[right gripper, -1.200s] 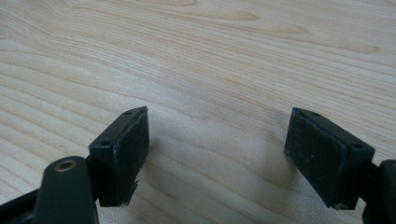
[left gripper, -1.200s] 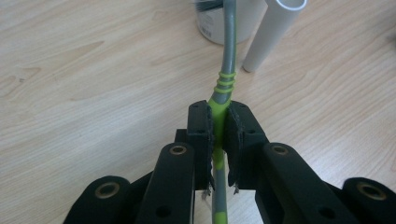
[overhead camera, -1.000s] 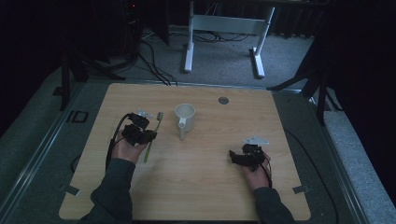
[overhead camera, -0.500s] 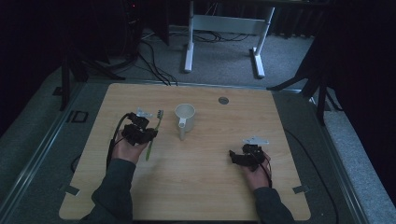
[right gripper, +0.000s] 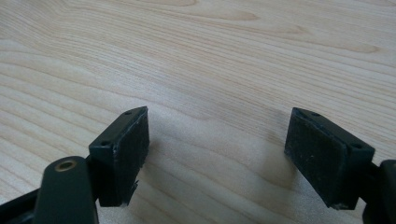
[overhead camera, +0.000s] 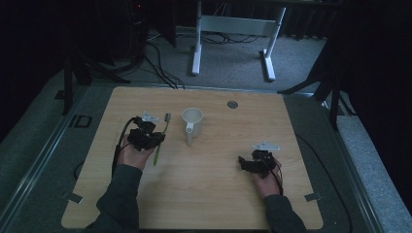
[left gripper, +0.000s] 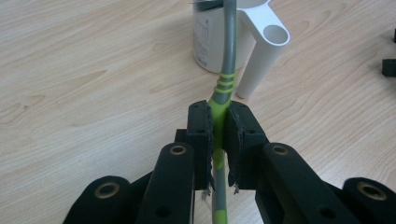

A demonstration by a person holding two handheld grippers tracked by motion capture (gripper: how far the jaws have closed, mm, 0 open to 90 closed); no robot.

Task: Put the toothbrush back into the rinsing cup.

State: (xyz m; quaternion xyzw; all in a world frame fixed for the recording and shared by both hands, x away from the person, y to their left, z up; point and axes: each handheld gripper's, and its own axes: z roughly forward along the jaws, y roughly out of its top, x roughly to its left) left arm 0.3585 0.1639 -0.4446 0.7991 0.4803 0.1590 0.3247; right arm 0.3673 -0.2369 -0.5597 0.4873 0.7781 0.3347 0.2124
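A green and grey toothbrush (left gripper: 225, 65) is clamped between the pads of my left gripper (left gripper: 219, 123), its handle running out toward a white cup (left gripper: 212, 39) with a tubular handle. From above, the toothbrush (overhead camera: 162, 135) lies slanted beside the left gripper (overhead camera: 151, 137), left of the white cup (overhead camera: 192, 121). My right gripper (right gripper: 217, 140) stands wide open just over bare wood, nothing between its pads. In the high view the right gripper (overhead camera: 245, 164) sits at the table's right front, well apart from the cup.
The wooden table (overhead camera: 209, 194) carries a small round grey disc (overhead camera: 232, 104) near its far edge. A white desk frame (overhead camera: 233, 29) and cables stand on the floor behind. Tape marks the table's front corners.
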